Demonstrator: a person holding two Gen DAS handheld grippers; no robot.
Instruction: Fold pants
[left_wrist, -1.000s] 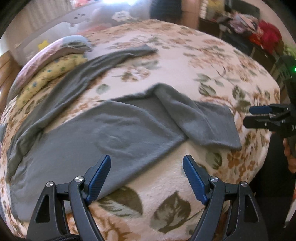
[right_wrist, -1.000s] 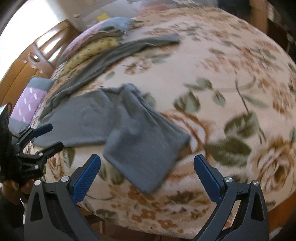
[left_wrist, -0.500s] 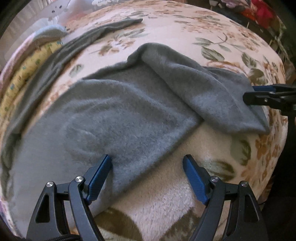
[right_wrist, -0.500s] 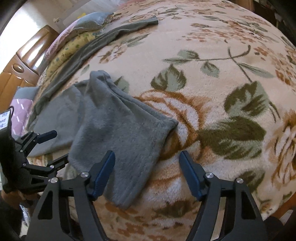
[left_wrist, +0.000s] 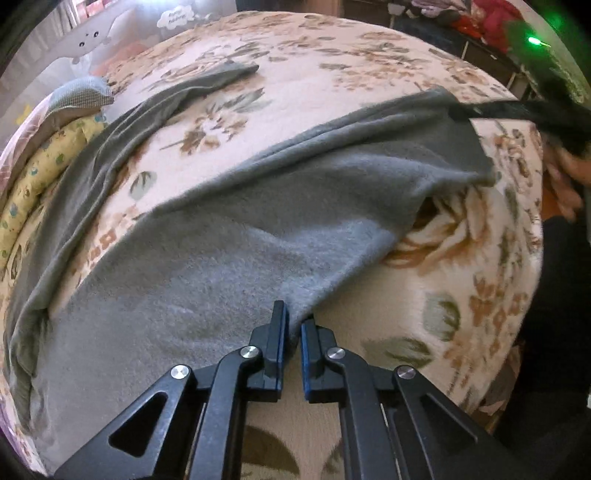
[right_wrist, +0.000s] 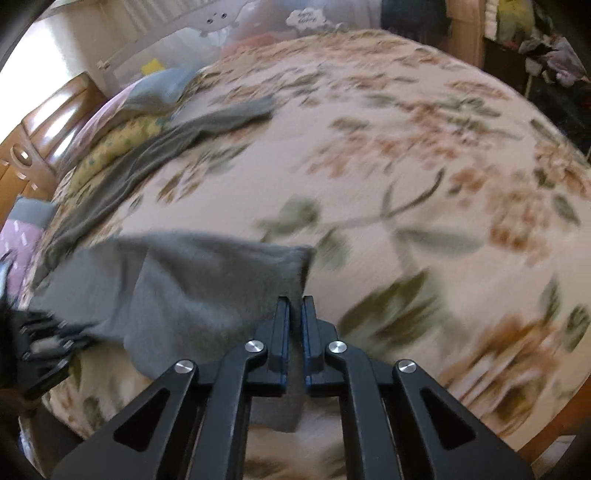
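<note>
Pants (left_wrist: 229, 258) are lying across the bed (left_wrist: 424, 295), one leg trailing toward 10 o'clock. I am pinching the near hem in my left claw (left_wrist: 291, 332) and the cuff in my right claw (right_wrist: 295, 314). Advice: I should be lifting both evenly, keeping the cloth taut.

A bedroom: floral blanket (left_wrist: 369, 62), pillows (left_wrist: 44, 162), wooden headboard (right_wrist: 48, 122)

Bed (left_wrist: 369, 66) with floral blanket carries grey pants (left_wrist: 207, 266) spread at near left; pillows (left_wrist: 70, 110) lie along far left edge.
</note>
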